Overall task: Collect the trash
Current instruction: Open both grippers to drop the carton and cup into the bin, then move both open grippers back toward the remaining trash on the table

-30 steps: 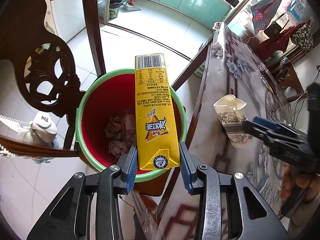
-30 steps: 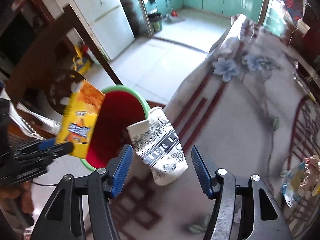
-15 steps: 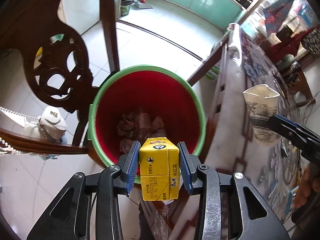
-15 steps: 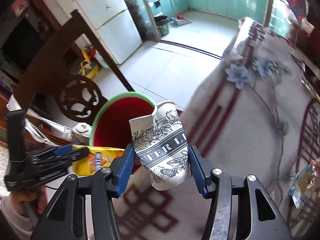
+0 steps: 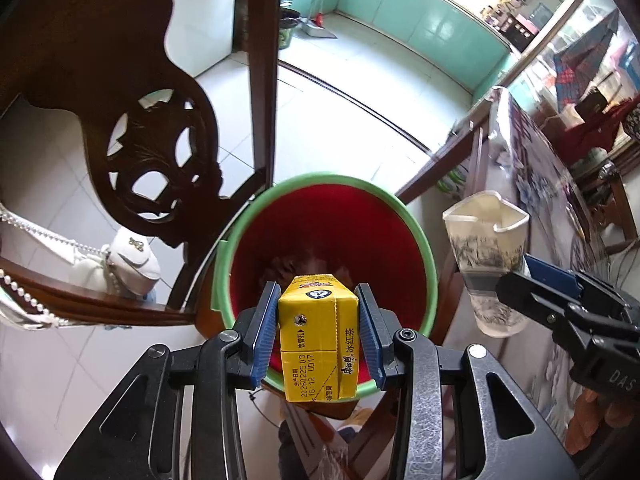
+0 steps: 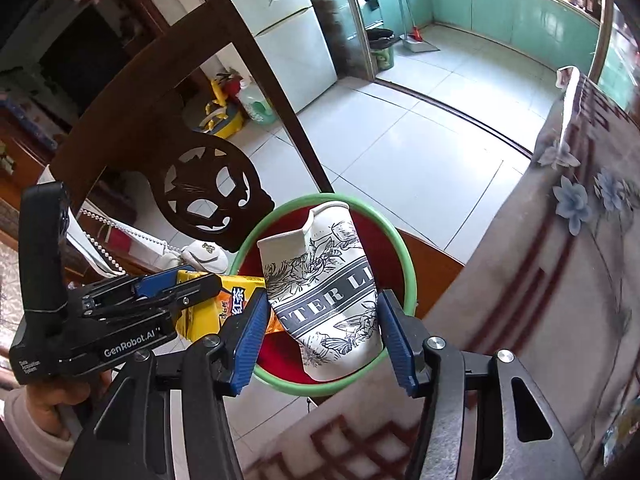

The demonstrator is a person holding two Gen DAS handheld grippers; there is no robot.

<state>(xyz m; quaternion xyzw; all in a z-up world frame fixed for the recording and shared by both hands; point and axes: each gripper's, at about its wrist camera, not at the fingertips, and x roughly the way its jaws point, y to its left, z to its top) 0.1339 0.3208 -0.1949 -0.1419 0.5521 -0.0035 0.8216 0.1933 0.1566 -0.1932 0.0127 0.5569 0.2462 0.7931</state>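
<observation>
Two pieces of trash are in my grip at once, both poised over the round red bin with the green rim; my left gripper pinches the yellow cardboard drink carton between its blue pads, the carton's top pointing down into the bin's mouth; my right gripper has just been closing its jaws, and the crumpled white paper cup with black floral print sits between them, the left pad against its side, though I cannot quite tell whether the right pad presses it. The bin stands on the tiled floor between the dark carved wooden chair and the edge of the table with the flowered cloth; crumpled paper seems to lie at its bottom, dim in the shadow. So the job is partway: some rubbish appears binned, carton and cup are lifted and placed above the opening, neither yet dropped. I judge releasing both comes next; more litter shows at the table's right edge, blurred.
</observation>
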